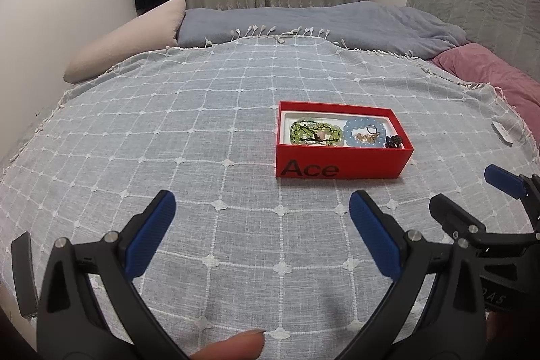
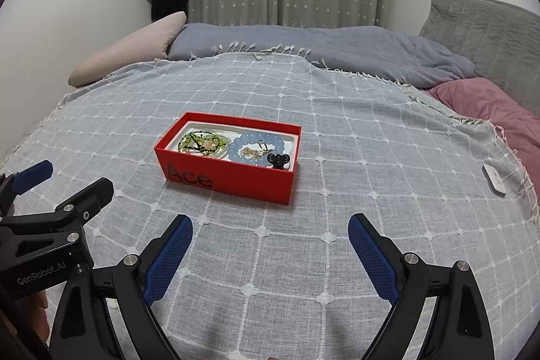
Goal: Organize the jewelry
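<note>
Left wrist and right wrist views: jewelry sits in the red box, both grippers empty

Left wrist camera shows the left gripper [image 1: 261, 208] spread wide over the checked grey bedspread [image 1: 168, 140], nothing between its blue pads. The right gripper [image 2: 270, 230] is likewise splayed wide and empty. The red box [image 2: 229, 179], marked "Ace" on its near side, rests open on the bedspread ahead of both grippers, well apart from them.

Inside lie a green bead bracelet [image 2: 202, 142] at the left end and a pale blue bead bracelet [image 2: 256, 149] at the right. Small gold-coloured pieces [image 2: 251, 152] lie within the blue ring, too tangled and small to sort out. A dark item [image 2: 278, 160] sits at the box's near right corner; from the left wrist its lower part is hidden behind the box wall. A small white object [image 2: 494, 179] lies by the bedspread's fringe, its kind unclear. A fingertip [image 1: 236, 344] shows at the frame's bottom, mostly cut off
</note>
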The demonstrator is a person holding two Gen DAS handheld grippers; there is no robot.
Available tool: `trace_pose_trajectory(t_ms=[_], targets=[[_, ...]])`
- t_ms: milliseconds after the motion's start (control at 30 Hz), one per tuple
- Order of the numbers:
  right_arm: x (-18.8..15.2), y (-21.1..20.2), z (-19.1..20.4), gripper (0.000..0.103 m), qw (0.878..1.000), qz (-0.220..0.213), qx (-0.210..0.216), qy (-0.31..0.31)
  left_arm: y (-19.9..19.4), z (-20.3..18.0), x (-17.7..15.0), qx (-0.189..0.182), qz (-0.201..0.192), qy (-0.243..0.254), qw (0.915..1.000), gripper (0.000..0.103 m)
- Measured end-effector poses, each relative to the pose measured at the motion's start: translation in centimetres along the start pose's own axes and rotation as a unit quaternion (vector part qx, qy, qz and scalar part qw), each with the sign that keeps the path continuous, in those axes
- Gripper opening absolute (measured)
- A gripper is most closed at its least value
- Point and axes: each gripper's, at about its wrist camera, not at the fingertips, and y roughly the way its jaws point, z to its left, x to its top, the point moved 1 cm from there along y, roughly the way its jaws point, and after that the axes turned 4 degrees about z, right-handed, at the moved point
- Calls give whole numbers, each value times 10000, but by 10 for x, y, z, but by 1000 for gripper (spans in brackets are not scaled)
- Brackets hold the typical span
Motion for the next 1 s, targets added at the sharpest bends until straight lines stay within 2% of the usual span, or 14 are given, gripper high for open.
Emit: trace_pose_trajectory(t_ms=[1000], targets=[[-4,2,0,95,9999,76,-24,89,0,-1,-2,51,17,28,10000,102]])
